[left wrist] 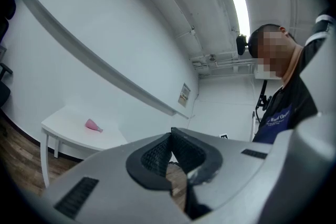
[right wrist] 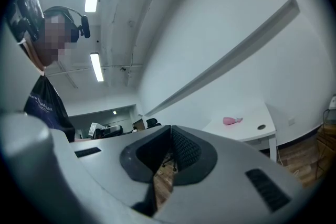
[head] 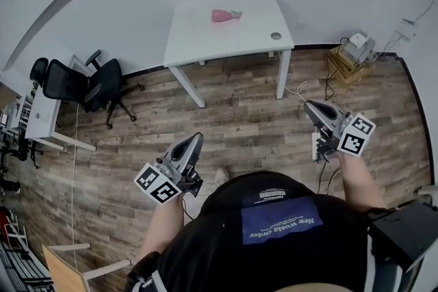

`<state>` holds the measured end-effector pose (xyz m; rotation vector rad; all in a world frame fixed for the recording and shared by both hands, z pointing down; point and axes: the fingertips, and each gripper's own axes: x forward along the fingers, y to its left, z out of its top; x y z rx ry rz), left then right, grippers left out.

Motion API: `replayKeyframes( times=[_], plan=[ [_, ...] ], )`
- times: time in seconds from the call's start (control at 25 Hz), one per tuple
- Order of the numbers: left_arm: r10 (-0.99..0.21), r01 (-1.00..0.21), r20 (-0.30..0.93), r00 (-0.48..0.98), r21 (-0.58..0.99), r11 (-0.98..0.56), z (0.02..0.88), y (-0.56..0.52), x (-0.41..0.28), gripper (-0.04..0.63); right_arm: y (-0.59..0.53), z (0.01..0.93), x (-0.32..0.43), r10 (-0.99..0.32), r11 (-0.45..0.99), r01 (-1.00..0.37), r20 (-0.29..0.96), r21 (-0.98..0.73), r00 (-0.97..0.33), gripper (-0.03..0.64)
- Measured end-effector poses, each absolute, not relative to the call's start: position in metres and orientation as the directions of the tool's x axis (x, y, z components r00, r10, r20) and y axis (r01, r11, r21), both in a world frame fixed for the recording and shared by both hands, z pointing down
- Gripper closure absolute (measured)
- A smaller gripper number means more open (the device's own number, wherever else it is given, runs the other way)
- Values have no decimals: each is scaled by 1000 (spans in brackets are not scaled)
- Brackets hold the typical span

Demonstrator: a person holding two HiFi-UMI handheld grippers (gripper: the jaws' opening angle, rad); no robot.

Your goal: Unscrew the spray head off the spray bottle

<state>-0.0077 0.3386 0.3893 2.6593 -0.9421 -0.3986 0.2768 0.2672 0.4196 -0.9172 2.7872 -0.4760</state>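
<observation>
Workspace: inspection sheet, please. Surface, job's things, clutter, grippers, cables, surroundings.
Surface: white table, grommet hole near its right edge.
Job's things: pink bottle lying on the table, untouched.
Clutter: nothing seen.
Grippers: left gripper and right gripper shut, empty, well short of the table.
Cables: cable on the floor by the table's right leg.
Surroundings: wood floor, office chair at left, crate at right by the wall.

The left gripper [head: 198, 137] and the right gripper [head: 308, 105] are held out about level, both well short of the table [head: 205, 37] and pointing toward it. Each has its jaws pressed together on nothing.
</observation>
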Motion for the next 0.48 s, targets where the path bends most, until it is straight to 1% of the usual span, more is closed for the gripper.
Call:
replayKeyframes(
  times=[0.28, 0.48],
  plan=[
    [-583, -491, -214, 783, 362, -792, 392, 275, -57, 597, 227, 410, 235, -659, 723, -622, -31, -300, -751, 620],
    [-542, -462, -220, 811, 329, -824, 381, 230, -108, 597, 192, 393, 187, -690, 700, -656, -32, -282, -723, 620]
  ],
)
